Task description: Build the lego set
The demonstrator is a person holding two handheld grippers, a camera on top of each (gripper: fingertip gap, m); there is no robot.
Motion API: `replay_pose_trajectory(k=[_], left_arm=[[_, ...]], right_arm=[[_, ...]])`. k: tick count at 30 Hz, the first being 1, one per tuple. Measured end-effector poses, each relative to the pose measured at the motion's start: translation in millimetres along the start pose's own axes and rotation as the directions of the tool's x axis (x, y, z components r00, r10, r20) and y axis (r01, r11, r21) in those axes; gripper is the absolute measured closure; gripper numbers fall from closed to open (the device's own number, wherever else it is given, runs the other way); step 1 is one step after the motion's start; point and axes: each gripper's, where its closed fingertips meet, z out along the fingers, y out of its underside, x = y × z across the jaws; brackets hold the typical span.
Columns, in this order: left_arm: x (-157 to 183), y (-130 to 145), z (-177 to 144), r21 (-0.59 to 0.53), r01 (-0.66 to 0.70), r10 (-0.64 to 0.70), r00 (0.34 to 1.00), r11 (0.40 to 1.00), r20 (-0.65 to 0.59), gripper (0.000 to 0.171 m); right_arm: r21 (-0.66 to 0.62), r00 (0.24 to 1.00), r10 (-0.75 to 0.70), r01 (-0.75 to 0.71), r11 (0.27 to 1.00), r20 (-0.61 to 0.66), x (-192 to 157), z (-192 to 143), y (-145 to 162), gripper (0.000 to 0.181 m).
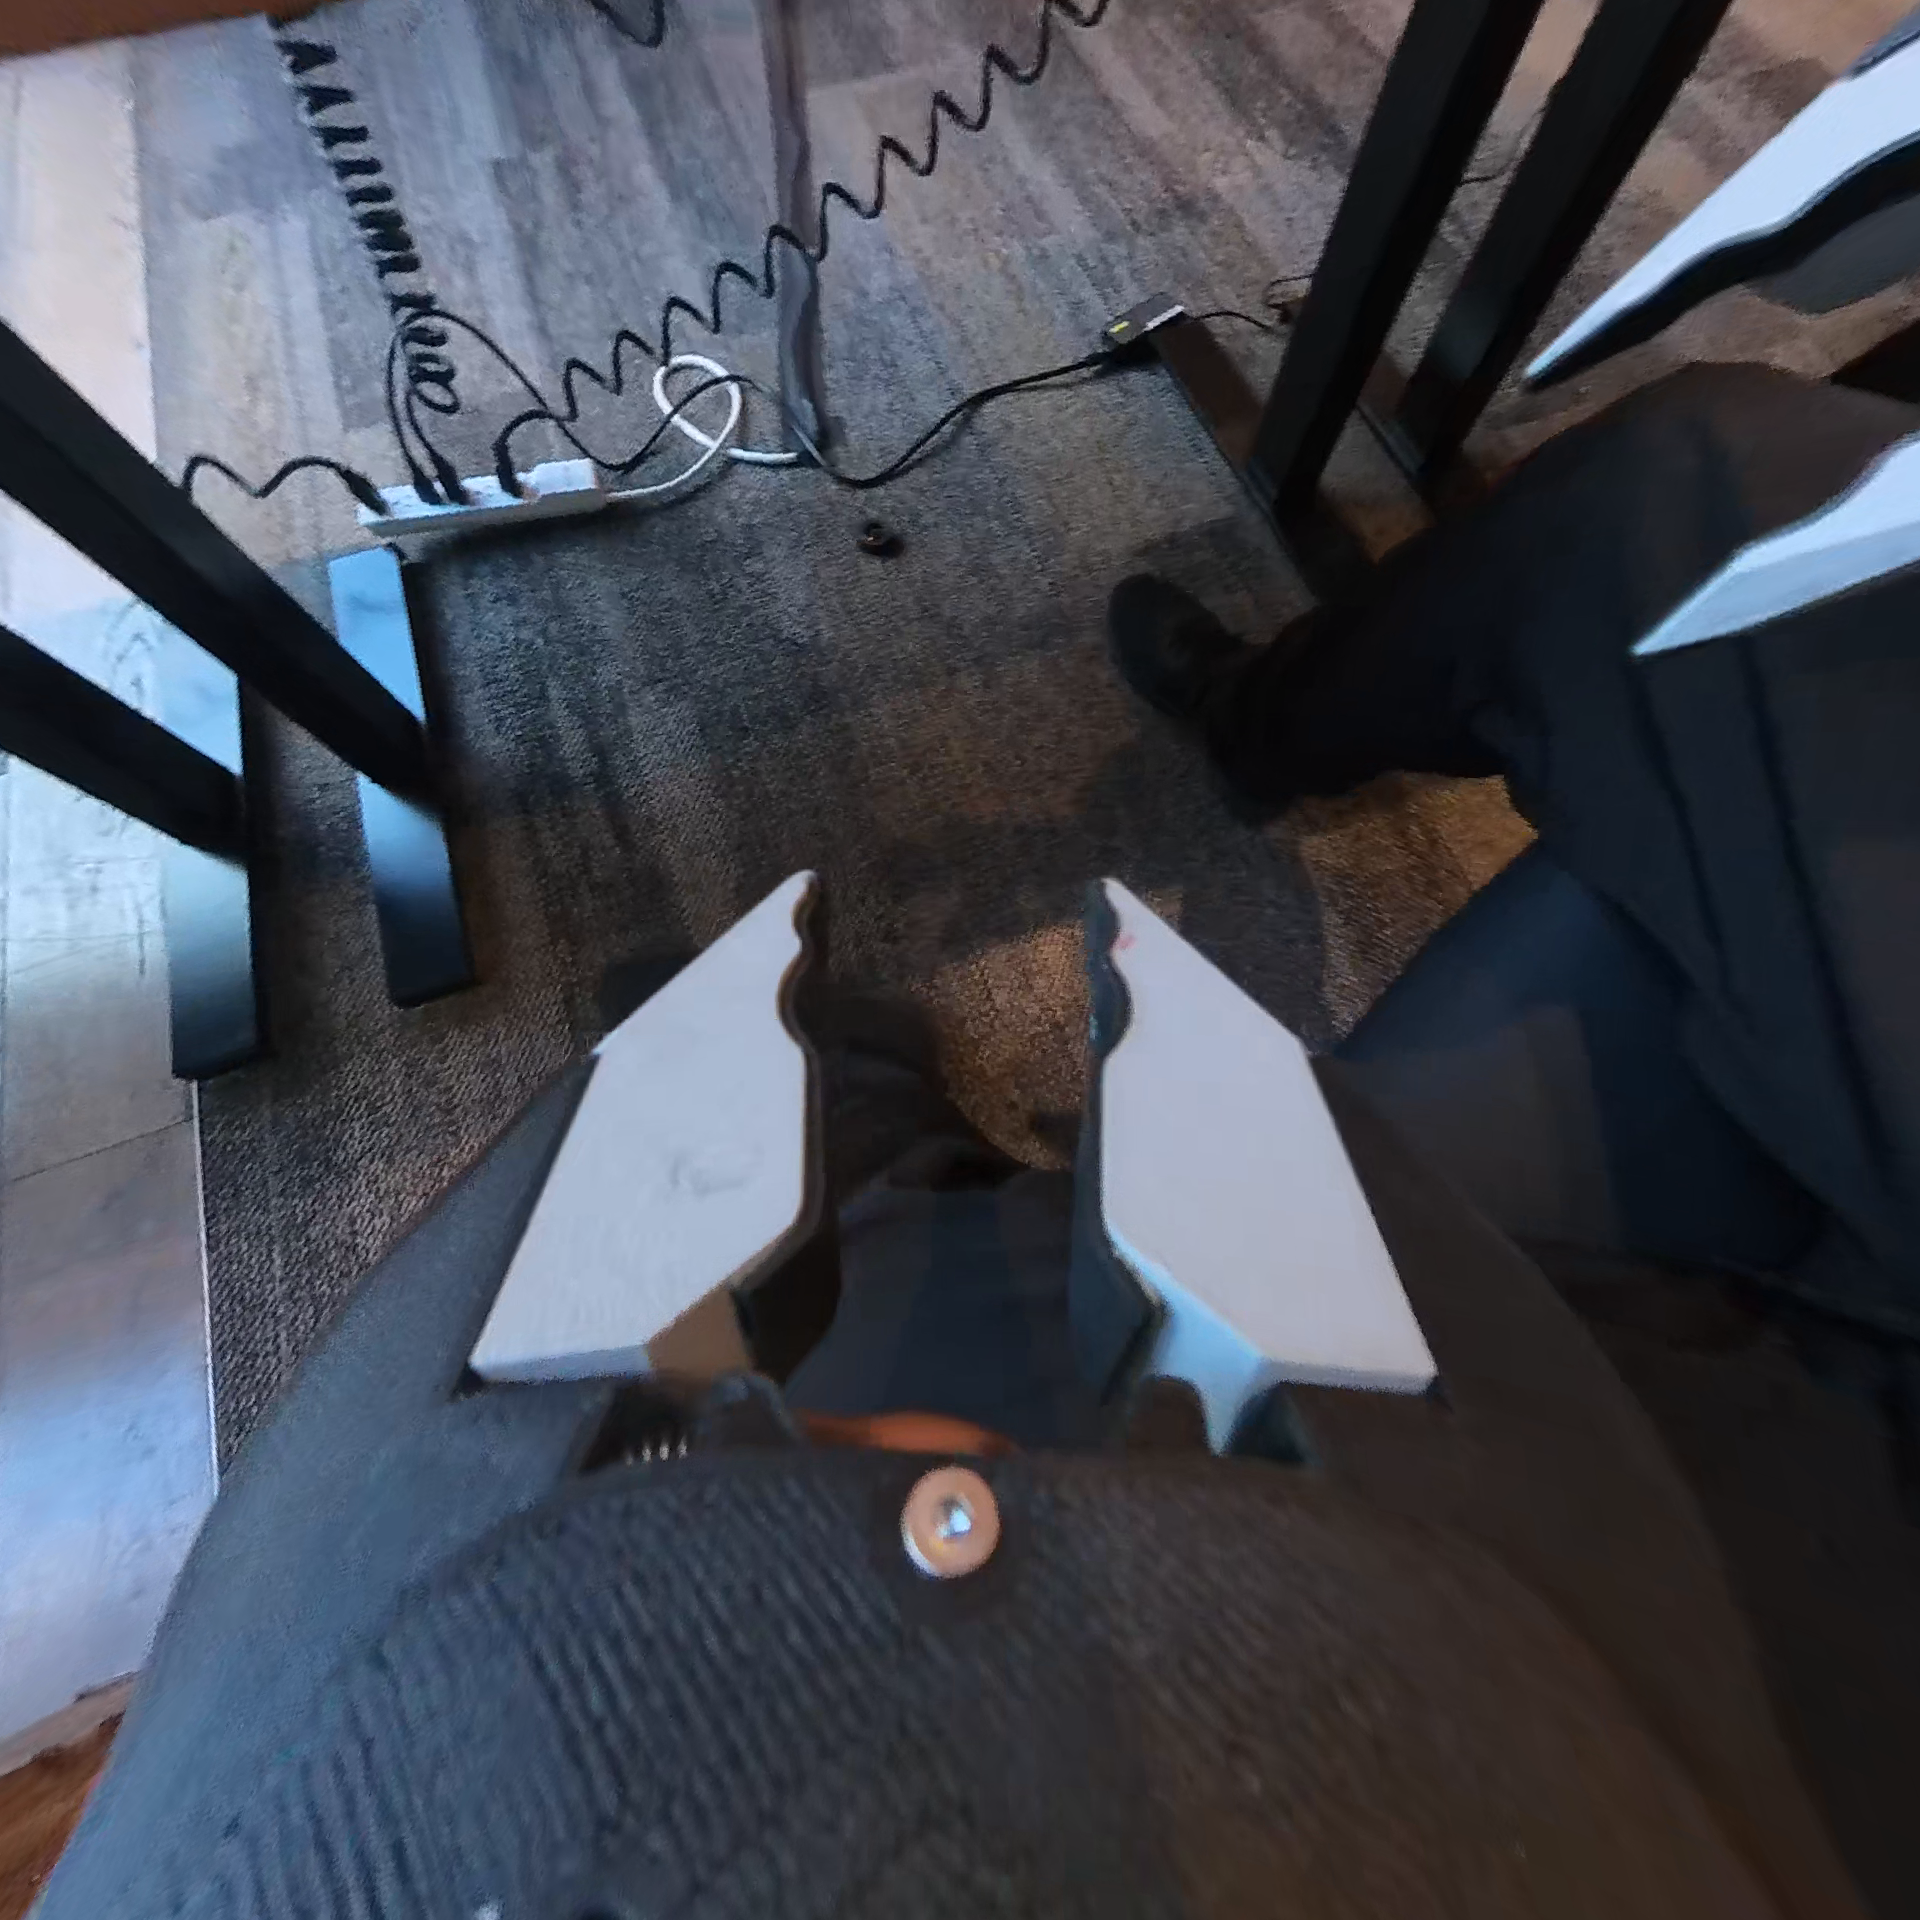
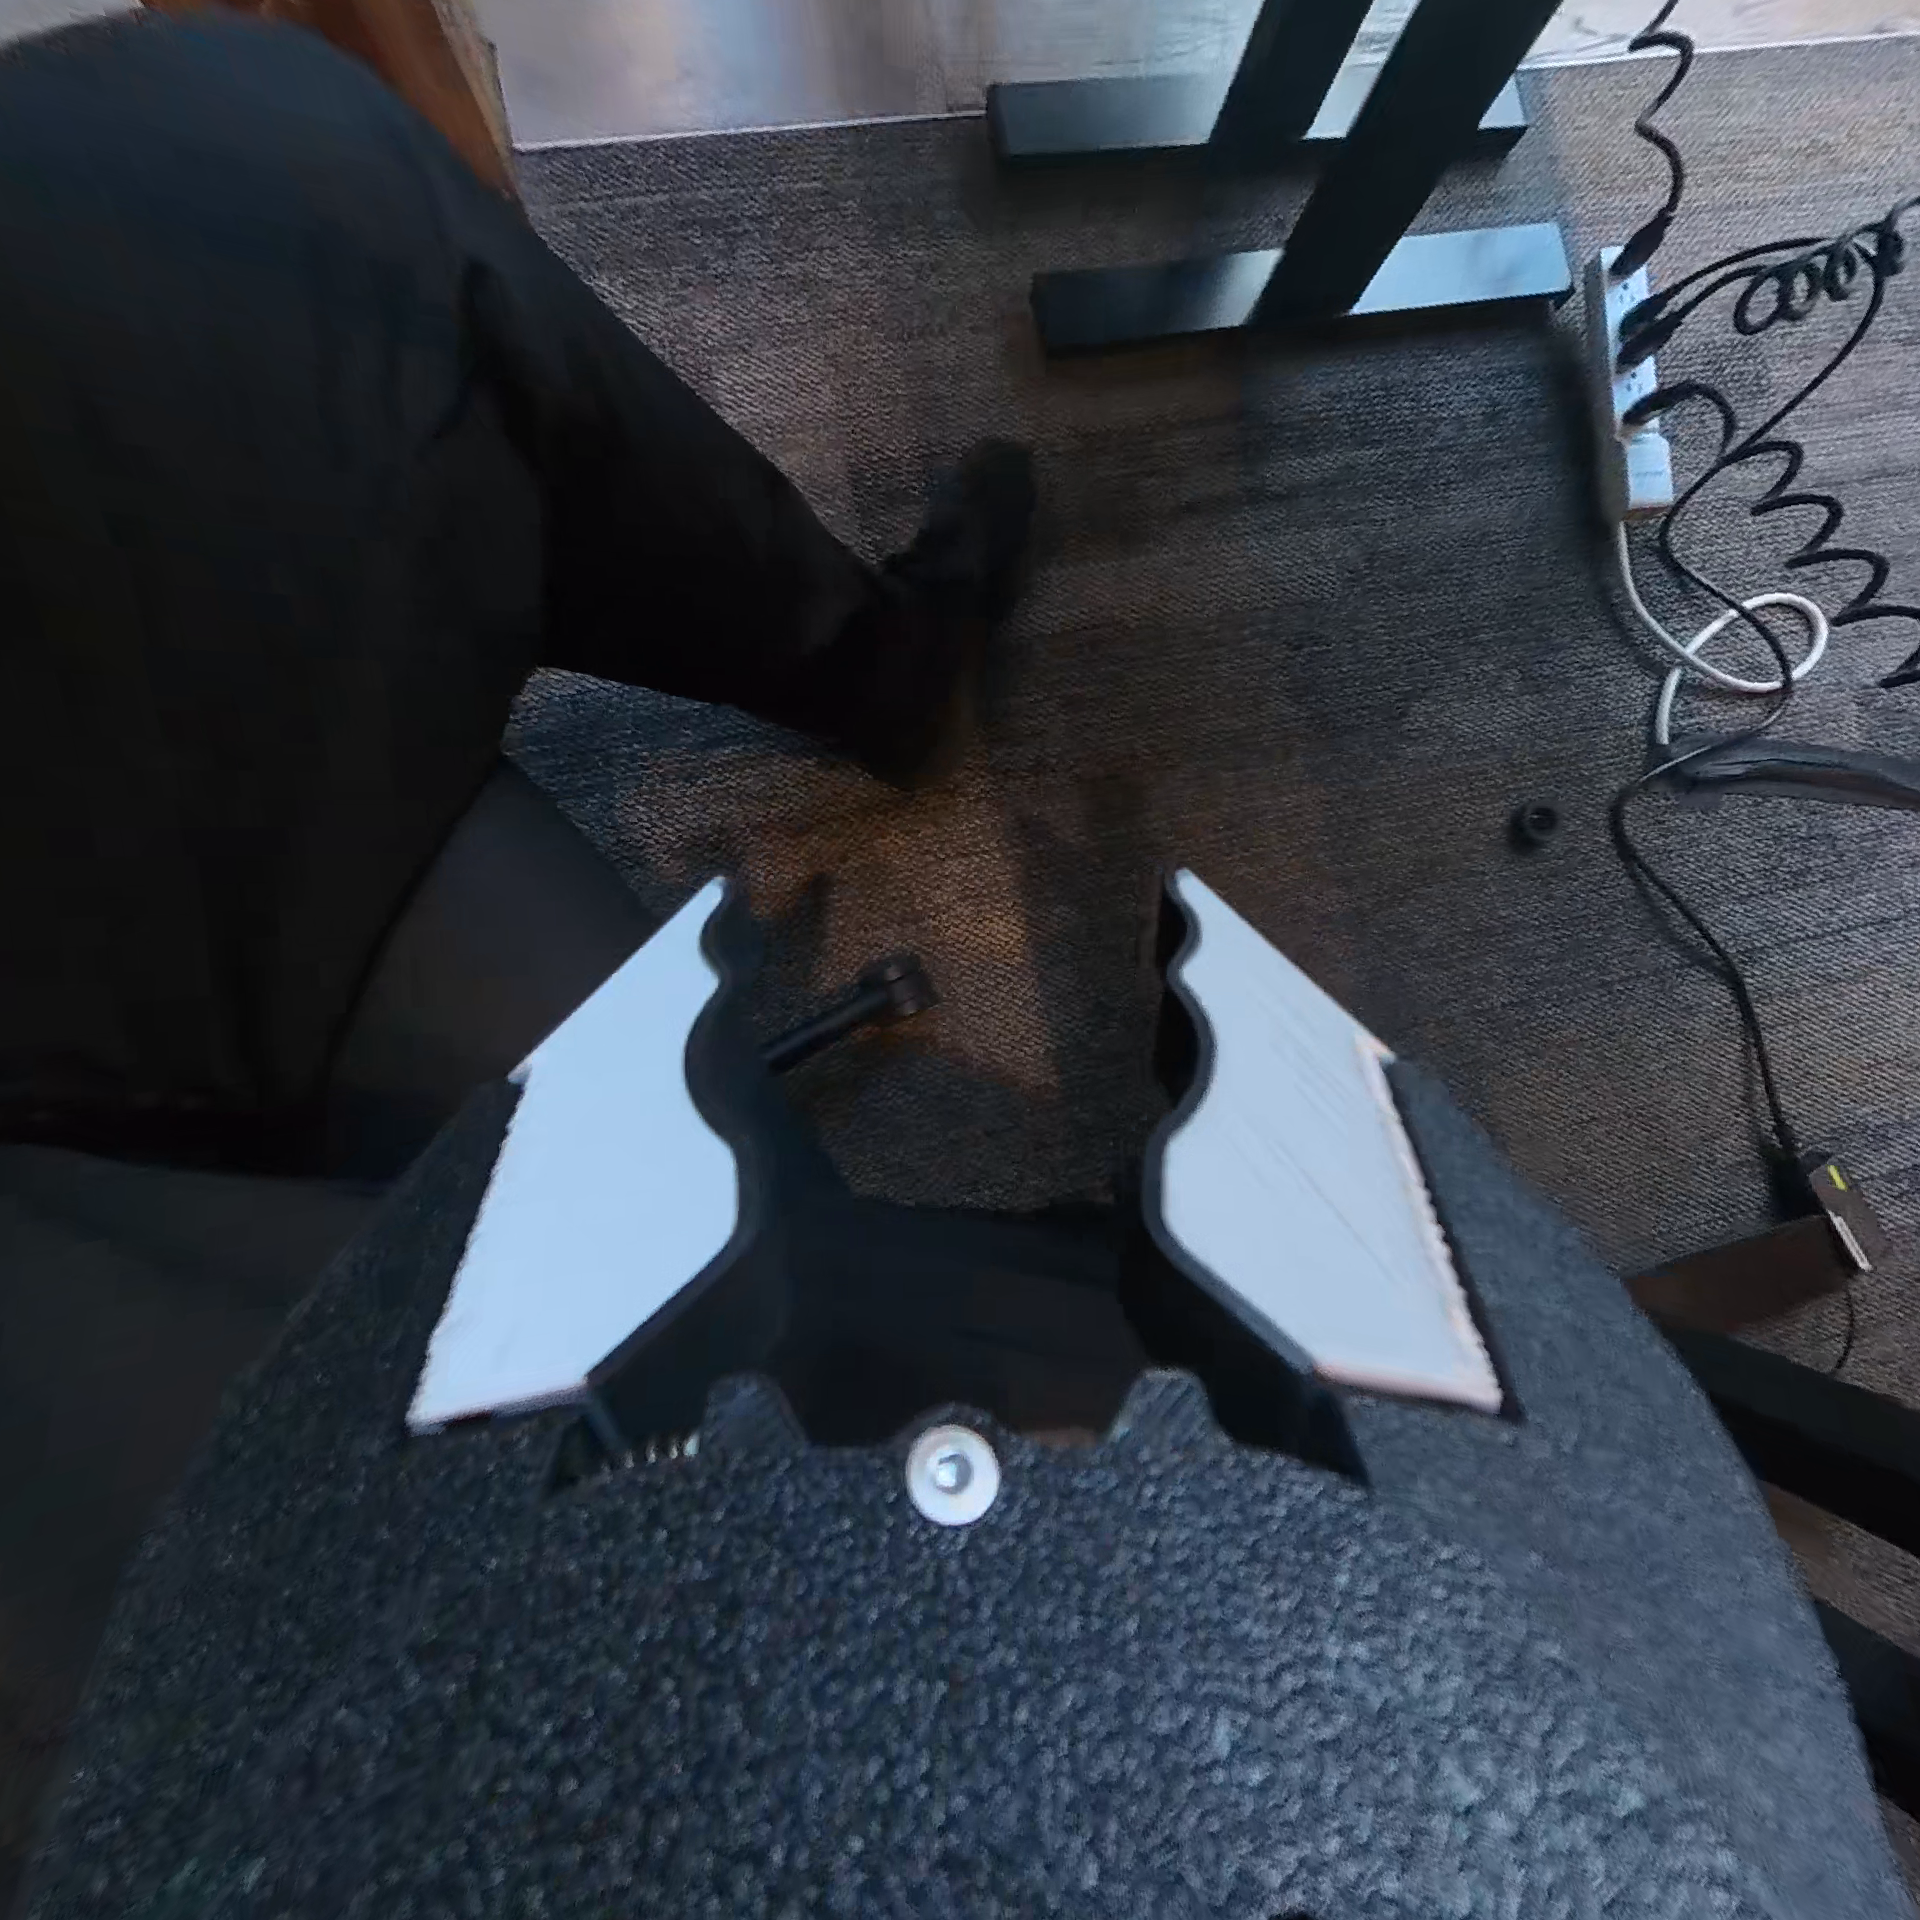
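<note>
Your left gripper (image 1: 951, 904) fills the left wrist view, fingers apart and empty above grey carpet (image 1: 727, 727), with a power strip (image 1: 483, 504) and coiled cables (image 1: 831, 218) beyond. In the right wrist view, your right gripper (image 2: 945, 899) also hangs with fingers apart and empty, a small black bolt-like piece (image 2: 847, 1013) on the floor beneath. No lego set shows in either view; the tabletop is out of frame. Lowering further risks snagging cables. Blur hides fine detail.

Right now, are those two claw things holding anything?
Left gripper: open, holding nothing.
Right gripper: open, holding nothing.
</note>
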Motion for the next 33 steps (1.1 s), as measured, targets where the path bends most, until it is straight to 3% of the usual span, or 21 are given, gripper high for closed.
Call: replay_pose_trajectory(k=[4,10,12,13,14,16,18,20,22,25,28,30,33], left_arm=[[-17,21,5,-0.049,0.051,-0.048,0.998,0.998,0.046,0.116],[-38,43,7,-0.099,0.062,-0.051,0.992,0.993,0.113,0.117],[-36,56,12,-0.220,0.047,-0.041,0.999,0.974,0.033,0.117],[-41,56,17,-0.245,0.032,-0.031,0.999,0.969,0.007,0.103],[-51,54,23,-0.238,0.007,-0.004,1.000,0.971,0.014,0.099],[-74,46,40,-0.150,-0.038,0.042,0.999,0.988,0.029,0.109],[-90,56,69,-0.091,-0.031,0.031,1.000,0.995,0.000,0.104],[-104,95,105,-0.123,0.019,-0.026,0.998,0.992,-0.056,0.092],[-125,152,136,-0.254,0.039,-0.068,0.992,0.966,-0.105,0.087],[-166,245,181,-0.347,0.031,-0.082,0.987,0.937,-0.135,0.093],[-199,338,235,-0.469,0.044,-0.134,0.978,0.882,-0.159,0.092],[-220,375,276,-0.467,0.070,-0.146,0.981,0.882,-0.130,0.095],[-236,394,330,-0.404,0.160,-0.207,0.976,0.901,-0.074,0.096]], right_arm=[[-0.084,0.999,-0.030,0.026,0.996,-0.043,4,21,13,0.105],[-0.226,0.999,0.028,-0.022,0.974,0.024,0,65,43,0.106],[-0.250,0.997,0.061,-0.050,0.967,0.038,4,85,48,0.106],[-0.272,0.997,0.068,-0.054,0.961,0.039,7,97,52,0.107],[-0.298,0.997,0.062,-0.047,0.953,0.042,10,112,57,0.108],[-0.355,0.997,0.038,-0.014,0.935,0.061,20,148,70,0.106],[-0.405,0.995,0.063,-0.027,0.914,0.077,37,195,87,0.108],[-0.455,0.983,0.164,-0.110,0.884,0.080,60,252,112,0.108],[-0.499,0.966,0.256,-0.200,0.843,0.046,97,315,143,0.108],[-0.536,0.924,0.372,-0.358,0.764,-0.087,179,403,193,0.108],[-0.527,0.852,0.456,-0.520,0.672,-0.258,270,464,232,0.108],[-0.470,0.781,0.508,-0.625,0.624,-0.365,326,488,243,0.108],[-0.371,0.688,0.579,-0.725,0.580,-0.439,383,515,250,0.107]])
